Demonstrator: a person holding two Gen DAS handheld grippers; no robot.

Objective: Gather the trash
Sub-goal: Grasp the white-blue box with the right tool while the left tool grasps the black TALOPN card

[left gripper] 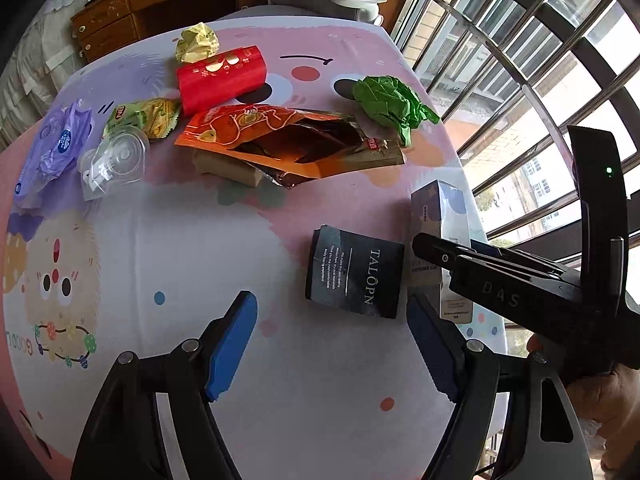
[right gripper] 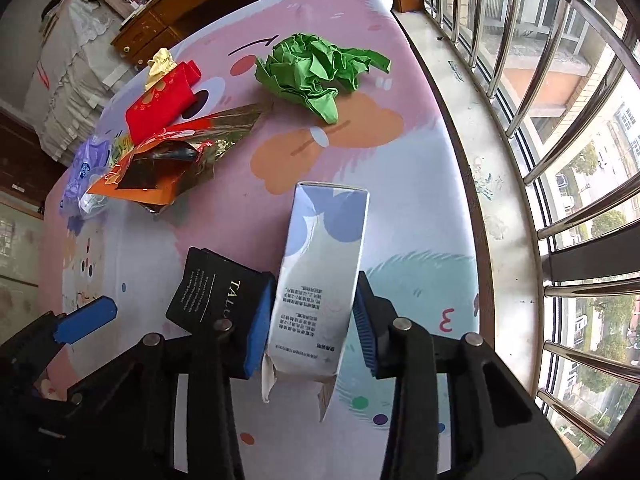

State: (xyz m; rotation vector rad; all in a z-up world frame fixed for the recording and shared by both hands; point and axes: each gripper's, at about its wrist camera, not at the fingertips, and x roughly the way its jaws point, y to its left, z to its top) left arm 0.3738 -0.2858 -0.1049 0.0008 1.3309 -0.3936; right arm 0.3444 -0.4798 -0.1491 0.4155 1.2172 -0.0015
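A pale blue carton (right gripper: pixel 320 280) sits between the blue pads of my right gripper (right gripper: pixel 314 320), which is shut on it near its open-flapped end. In the left wrist view the same carton (left gripper: pixel 440 216) is at the table's right edge. Just left of it a black packet (left gripper: pixel 356 276) printed TALOPN lies flat on the cloth. My left gripper (left gripper: pixel 332 344) hovers open a little short of the black packet, nothing between its fingers. Farther back lie crumpled green paper (left gripper: pixel 388 100), an orange foil bag (left gripper: pixel 280 140), a red packet (left gripper: pixel 222 78) and crumpled yellow paper (left gripper: pixel 198 42).
At the left lie a purple bag (left gripper: pixel 52 148), a clear plastic cup (left gripper: pixel 116 160) and a yellow-green snack wrapper (left gripper: pixel 144 118). A pink cartoon tablecloth (left gripper: pixel 200 260) covers the table. A barred window (right gripper: pixel 540 120) and sill run along the right; a wooden desk (left gripper: pixel 132 8) stands behind.
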